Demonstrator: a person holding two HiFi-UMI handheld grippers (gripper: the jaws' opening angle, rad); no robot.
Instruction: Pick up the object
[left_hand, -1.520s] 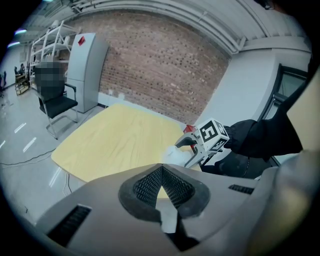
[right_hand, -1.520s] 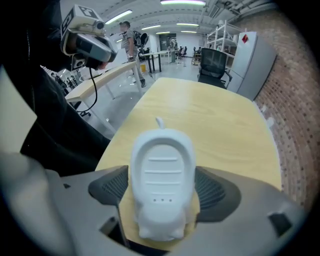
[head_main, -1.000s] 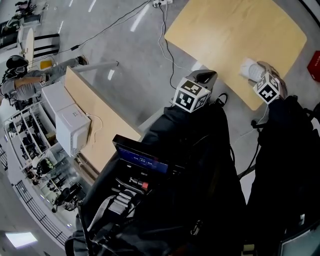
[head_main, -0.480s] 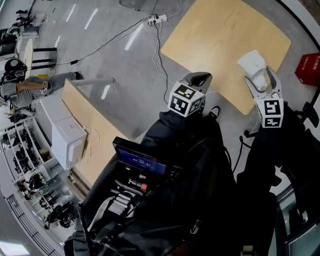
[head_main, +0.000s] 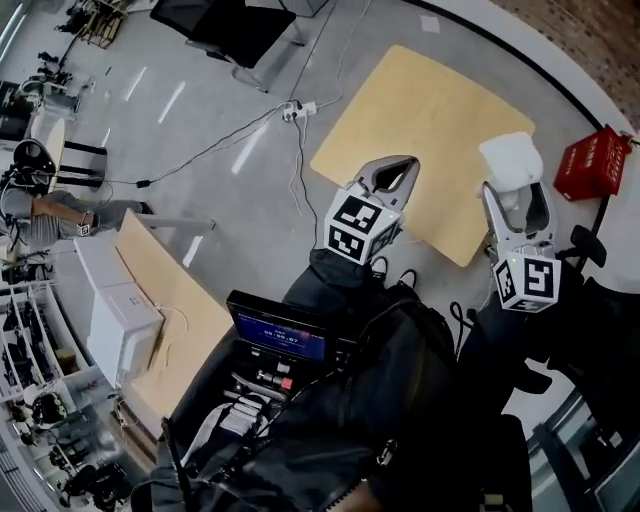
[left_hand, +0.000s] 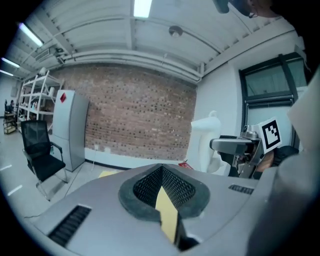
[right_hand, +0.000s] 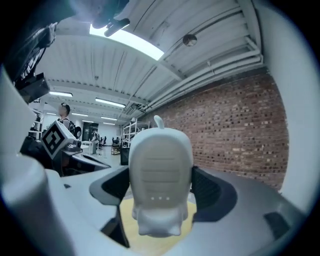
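Pinching white plastic device between both pads, right gripper holds it at head view's 2 o'clock, over tan wooden table's edge | left gripper at 1 o'clock, jaws pressed together, nothing between | red box at device's 3 o'clock

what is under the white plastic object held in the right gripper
The light wooden table top shows beneath the white plastic object, which the right gripper clamps. The object covers the patch directly below it, so whether it touches the wood cannot be told.
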